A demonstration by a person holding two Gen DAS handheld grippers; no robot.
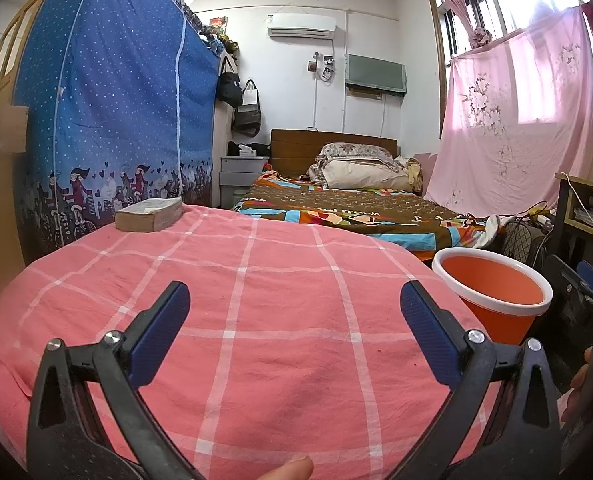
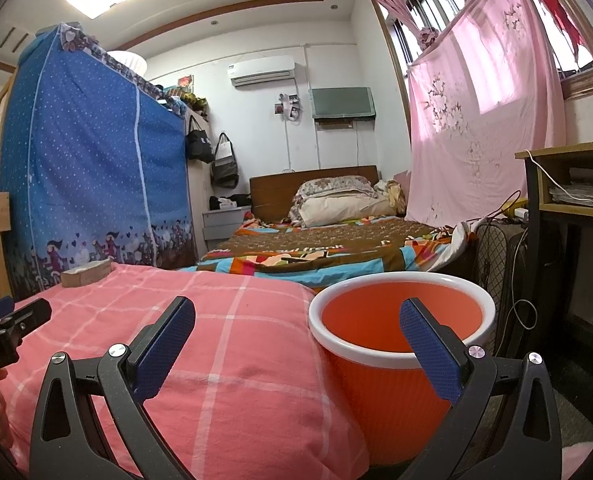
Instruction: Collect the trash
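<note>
Left gripper point(image 1: 294, 334): jaws spread wide, nothing held, above the bench covered by a pink checked cloth point(image 1: 256, 280). Right gripper point(image 2: 296, 350): jaws spread wide, nothing held, at the bench's right edge. Orange bin point(image 2: 380, 392): just beside that edge. A tan box point(image 1: 149, 214) lies at the far left corner.

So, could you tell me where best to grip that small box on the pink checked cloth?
Probably across the small box at its short sides, coming from above: it lies flat, low and oblong, with bare cloth around it.
</note>
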